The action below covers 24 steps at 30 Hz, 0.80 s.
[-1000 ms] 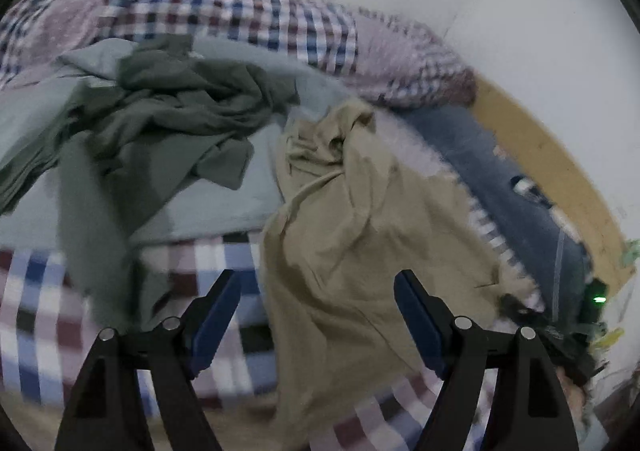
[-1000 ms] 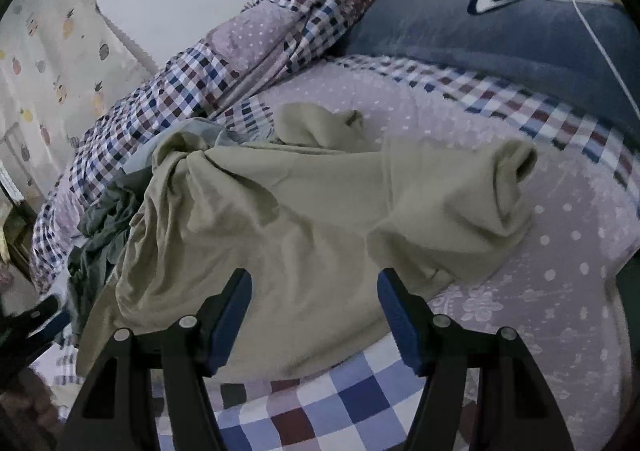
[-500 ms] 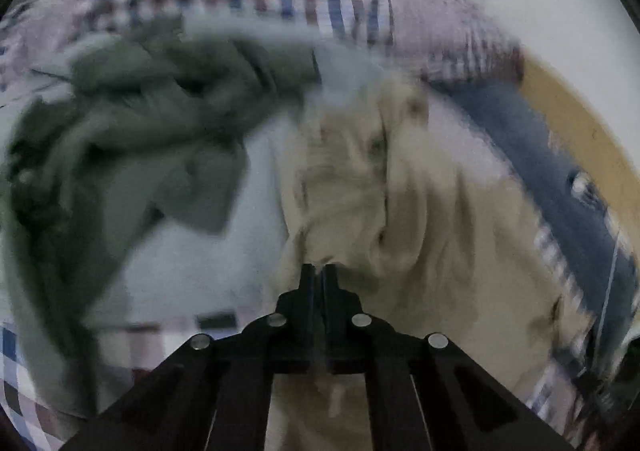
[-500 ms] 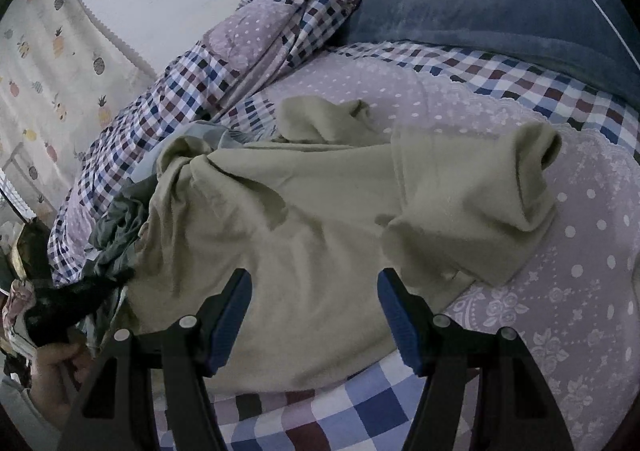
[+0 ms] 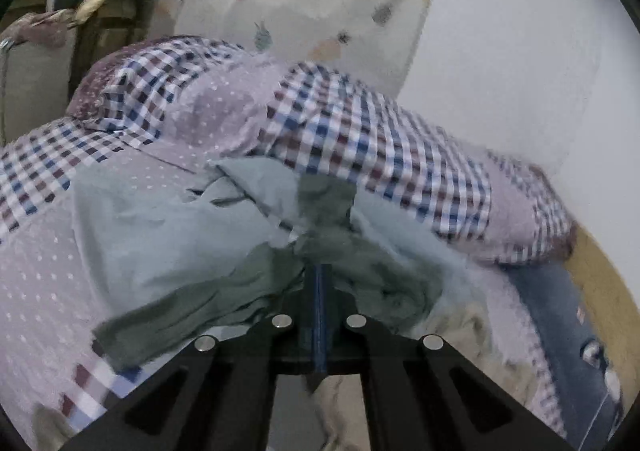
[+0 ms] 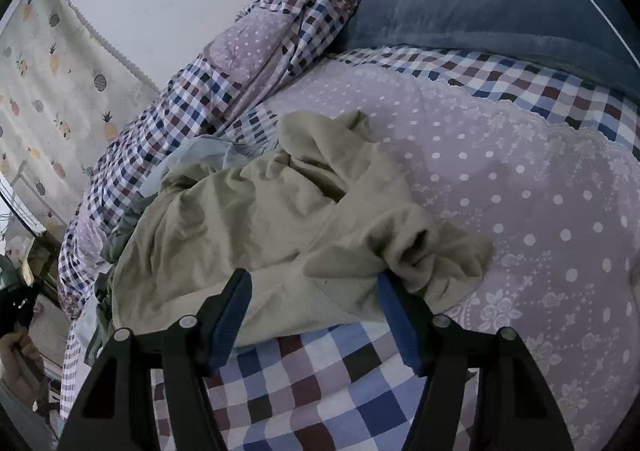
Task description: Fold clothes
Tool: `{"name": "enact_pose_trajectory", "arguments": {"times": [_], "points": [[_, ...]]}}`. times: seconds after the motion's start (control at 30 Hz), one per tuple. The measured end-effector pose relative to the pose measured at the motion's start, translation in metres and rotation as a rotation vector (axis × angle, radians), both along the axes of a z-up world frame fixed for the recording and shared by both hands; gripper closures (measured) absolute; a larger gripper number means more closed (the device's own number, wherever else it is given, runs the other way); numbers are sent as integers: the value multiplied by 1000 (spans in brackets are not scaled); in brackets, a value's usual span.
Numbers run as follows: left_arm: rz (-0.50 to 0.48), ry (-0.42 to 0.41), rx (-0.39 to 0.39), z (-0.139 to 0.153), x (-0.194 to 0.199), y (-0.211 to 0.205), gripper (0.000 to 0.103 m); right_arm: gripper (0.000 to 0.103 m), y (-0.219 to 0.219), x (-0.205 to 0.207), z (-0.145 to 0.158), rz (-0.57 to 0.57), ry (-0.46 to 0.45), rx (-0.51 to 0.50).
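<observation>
Left claw [image 5: 320, 283]: matte black plastic frame w/ two angled arms, triangular cut-outs in each arm, four round silver screw heads across the top. Blue pads on the inner faces of the fingers [image 5: 320, 315], seen as one narrow blue strip.

Right claw [image 6: 314, 303]: same build, black plastic arms w/ triangular cut-outs, four silver screws, two per side. Fingers [image 6: 230, 315] are flat black blades lined w/ blue rubbery pads, slightly ribbed edge. No cables or markings visible on either.
</observation>
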<state>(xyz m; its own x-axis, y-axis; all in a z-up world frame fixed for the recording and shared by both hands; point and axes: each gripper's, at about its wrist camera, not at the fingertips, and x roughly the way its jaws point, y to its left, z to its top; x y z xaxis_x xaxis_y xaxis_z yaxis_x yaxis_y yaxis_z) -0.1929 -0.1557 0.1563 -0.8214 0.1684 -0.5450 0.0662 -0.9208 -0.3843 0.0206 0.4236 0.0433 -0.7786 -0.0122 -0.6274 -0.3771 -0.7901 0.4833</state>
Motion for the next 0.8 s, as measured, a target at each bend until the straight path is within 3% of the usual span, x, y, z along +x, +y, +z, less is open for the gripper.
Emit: {"name": "enact_pose_trajectory", "arguments": {"times": [0.1, 0.17, 0.2, 0.23, 0.3, 0.33, 0.43, 0.6, 0.67, 0.7, 0.73, 0.8], "points": [[-117, -43, 11, -15, -2, 11, 103, 34, 1, 1, 0, -9, 5, -9], [-188, -66, 13, -27, -4, 26, 97, 34, 1, 2, 0, -13, 6, -18], [-227, -76, -7, -32, -4, 41, 81, 34, 0, 2, 0, -16, 6, -22], [-267, -86, -27, -37, -5, 55, 56, 34, 0, 2, 0, -15, 6, -18], [-352, -103, -85, -47, -8, 90, 32, 34, -2, 1, 1, -14, 6, -11], [-394, -109, -120, -51, -9, 109, 29, 34, -2, 1, 2, -14, 9, -6], [-467, -143, -244, -67, -14, 156, 29, 34, 0, 3, 4, -16, 21, 2], [-450, -178, -367, -90, -20, 191, 30, 34, 10, 7, 9, -43, 37, 0], [-433, -190, -399, -97, -21, 199, 53, 34, 17, 11, 11, -69, 47, -8], [-415, -201, -391, -100, -22, 197, 85, 34, 22, 14, 12, -88, 54, -9], [-403, -213, -389, -102, -24, 192, 100, 34, 26, 17, 13, -106, 61, -13], [-391, -224, -374, -105, -28, 183, 101, 34, 35, 21, 14, -131, 64, -27]]}}
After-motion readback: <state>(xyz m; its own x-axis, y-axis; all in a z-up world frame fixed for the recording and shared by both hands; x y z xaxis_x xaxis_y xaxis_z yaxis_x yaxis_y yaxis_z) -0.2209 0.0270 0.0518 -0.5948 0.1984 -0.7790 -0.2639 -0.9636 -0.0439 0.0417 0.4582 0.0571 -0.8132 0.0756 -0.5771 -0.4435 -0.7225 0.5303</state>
